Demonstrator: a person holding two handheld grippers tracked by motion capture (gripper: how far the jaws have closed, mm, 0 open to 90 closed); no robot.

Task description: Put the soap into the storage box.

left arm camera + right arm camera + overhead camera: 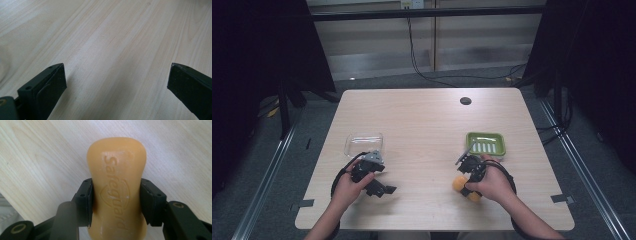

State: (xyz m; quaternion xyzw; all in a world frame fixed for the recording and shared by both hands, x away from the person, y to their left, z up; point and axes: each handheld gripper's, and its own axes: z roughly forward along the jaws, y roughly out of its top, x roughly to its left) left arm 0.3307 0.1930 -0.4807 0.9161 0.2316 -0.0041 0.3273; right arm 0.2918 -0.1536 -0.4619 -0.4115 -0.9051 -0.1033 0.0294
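An orange bar of soap (116, 162) stamped with a brand name lies on the light wooden table (422, 120). My right gripper (116, 200) is shut on it, with both black pads pressed against its narrow waist. From the high view the soap (458, 183) and the right gripper (468, 186) are near the front right, just in front of a green slatted soap dish (499, 137). My left gripper (379, 186) rests at the front left. In its own view the left gripper (116, 82) stands open, with bare wood between the jaws.
A clear plastic container (363, 142) sits just beyond the left hand. A small black round cap (465, 100) is set in the table near its far edge. Cables run over the floor behind the table, and dark stands flank both sides.
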